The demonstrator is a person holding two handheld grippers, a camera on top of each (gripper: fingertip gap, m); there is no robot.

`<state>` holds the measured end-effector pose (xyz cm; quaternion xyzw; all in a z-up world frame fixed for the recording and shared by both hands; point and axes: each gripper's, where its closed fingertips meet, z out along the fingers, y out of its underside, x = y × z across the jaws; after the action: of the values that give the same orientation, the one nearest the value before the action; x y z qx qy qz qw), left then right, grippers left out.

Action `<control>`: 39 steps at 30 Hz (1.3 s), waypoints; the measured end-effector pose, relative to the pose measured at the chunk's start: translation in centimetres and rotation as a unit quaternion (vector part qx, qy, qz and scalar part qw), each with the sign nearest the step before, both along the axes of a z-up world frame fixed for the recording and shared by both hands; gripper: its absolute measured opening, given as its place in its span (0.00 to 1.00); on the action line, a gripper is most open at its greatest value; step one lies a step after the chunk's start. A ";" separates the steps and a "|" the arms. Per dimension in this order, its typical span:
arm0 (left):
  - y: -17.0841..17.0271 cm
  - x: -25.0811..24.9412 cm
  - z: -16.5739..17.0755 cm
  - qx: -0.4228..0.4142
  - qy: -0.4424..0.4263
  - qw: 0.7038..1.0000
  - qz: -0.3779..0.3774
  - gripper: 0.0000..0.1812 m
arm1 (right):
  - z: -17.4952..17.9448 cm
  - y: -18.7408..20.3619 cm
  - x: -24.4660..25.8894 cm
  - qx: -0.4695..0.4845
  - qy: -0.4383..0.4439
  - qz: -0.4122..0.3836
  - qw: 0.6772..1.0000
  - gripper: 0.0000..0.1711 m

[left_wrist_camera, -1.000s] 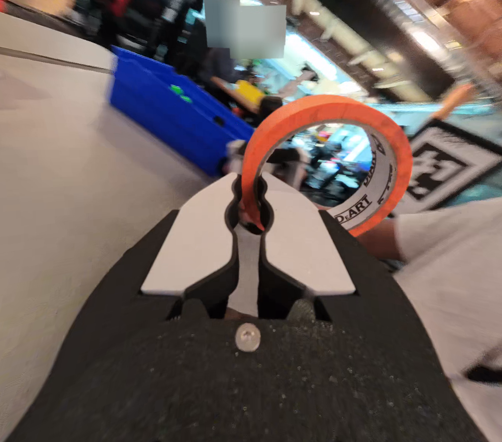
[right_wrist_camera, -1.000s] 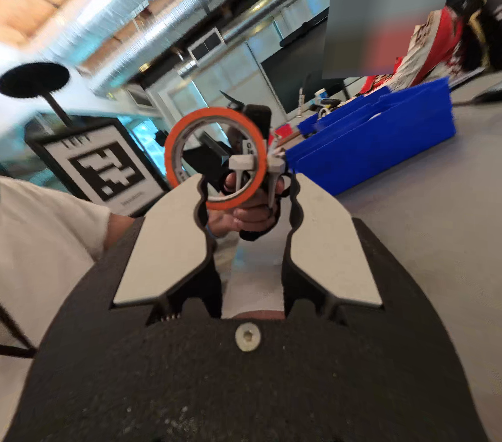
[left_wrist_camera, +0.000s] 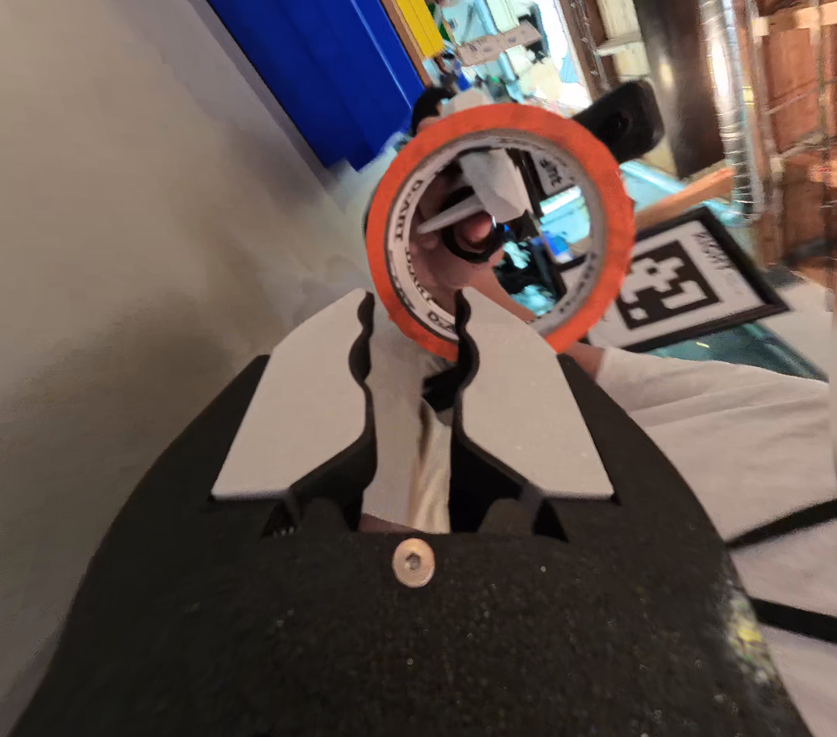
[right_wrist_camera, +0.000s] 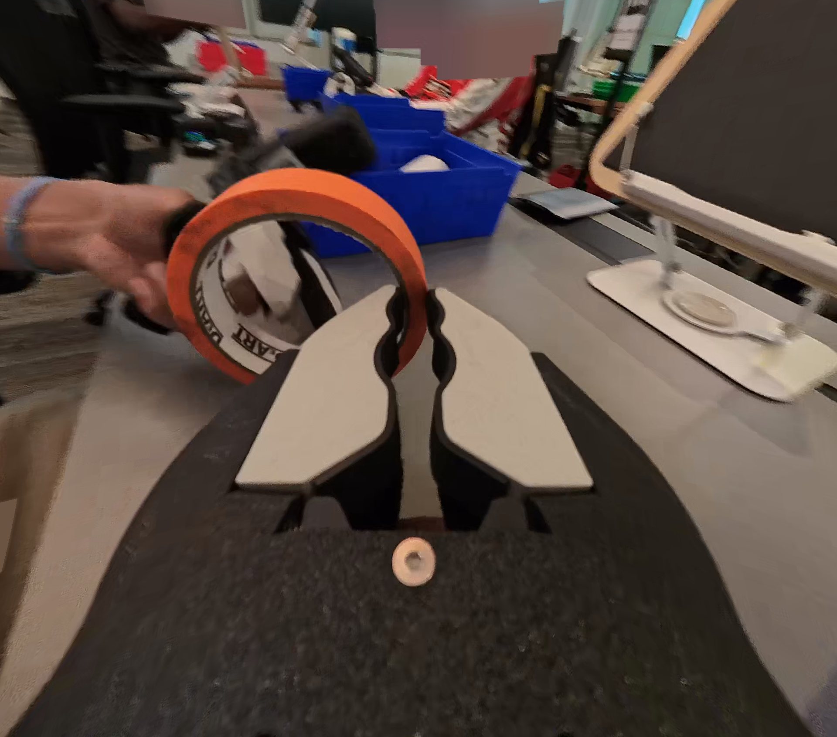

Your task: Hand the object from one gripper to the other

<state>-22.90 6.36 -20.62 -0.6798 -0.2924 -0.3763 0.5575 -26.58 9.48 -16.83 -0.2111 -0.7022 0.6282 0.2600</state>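
An orange roll of tape point(right_wrist_camera: 299, 190) is held upright above the grey table point(right_wrist_camera: 679, 489). My right gripper point(right_wrist_camera: 412, 294) is shut on the right side of its rim. In the left wrist view the tape point(left_wrist_camera: 498, 119) faces me as a ring. My left gripper point(left_wrist_camera: 414, 298) is open, its jaws apart on either side of the ring's lower left rim, with a gap showing. The right gripper's white fingers point(left_wrist_camera: 493, 181) show through the ring. A hand point(right_wrist_camera: 104, 226) holds the left gripper behind the tape.
A blue bin point(right_wrist_camera: 430, 190) stands on the table behind the tape and also shows in the left wrist view point(left_wrist_camera: 294, 13). A white stand base point(right_wrist_camera: 679, 307) sits at the right. A framed black-and-white marker board point(left_wrist_camera: 656, 276) stands beyond the tape. A white sleeve point(left_wrist_camera: 679, 421) lies close by. About 6 cm separates my left fingertips from my right.
The right gripper has closed on the tape's rim. The left gripper, shut on the tape before, has opened. Both views have swung round.
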 end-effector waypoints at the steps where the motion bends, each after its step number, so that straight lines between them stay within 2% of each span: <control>1: -0.4 -1.1 0.3 -0.006 0.030 0.999 0.030 0.23 | -0.3 0.9 -0.8 0.017 -0.001 -0.038 0.999 0.06; 3: -1.4 -3.1 1.3 -0.010 0.099 0.991 0.092 0.29 | -0.9 2.5 -2.1 0.050 -0.007 -0.107 0.993 0.05; 6: -2.5 -4.7 2.6 -0.034 0.216 0.964 0.153 0.33 | -2.0 4.1 -3.4 0.111 -0.014 -0.183 0.977 0.06; 10: -2.1 -4.7 1.8 -0.119 0.353 0.912 0.170 0.36 | -2.8 3.7 -3.5 0.155 -0.013 -0.214 0.964 0.06; 13: -1.2 -3.8 1.1 -0.153 0.417 0.881 0.162 0.37 | -2.9 2.9 -3.2 0.178 -0.007 -0.227 0.957 0.06; 16: -0.8 -3.4 0.5 -0.173 0.441 0.867 0.158 0.33 | -2.9 1.9 -2.7 0.204 0.011 -0.231 0.951 0.06; 19: -0.9 -3.6 0.3 -0.185 0.459 0.854 0.161 0.18 | -2.8 1.0 -2.5 0.211 0.023 -0.227 0.950 0.06; 27: -0.8 -3.8 -0.2 -0.203 0.451 0.854 0.162 0.16 | -4.3 0.7 -2.8 0.139 -0.027 -0.171 0.975 0.06; 30: -0.9 -3.9 0.1 -0.200 0.453 0.853 0.165 0.16 | -3.8 1.4 -3.2 0.112 -0.025 -0.179 0.977 0.17; 35: -1.6 -4.8 1.0 -0.197 0.445 0.852 0.193 0.16 | -1.1 2.1 -2.9 0.058 0.033 -0.193 0.979 0.32; 39: -2.6 -5.7 1.3 -0.201 0.429 0.853 0.219 0.16 | -0.6 -0.5 -1.1 0.086 0.079 -0.165 0.979 0.36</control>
<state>-28.59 3.73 -19.32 -0.7889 -0.2352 0.1512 0.5472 -27.70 9.02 -17.46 -0.2502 -0.6868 0.5284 0.4319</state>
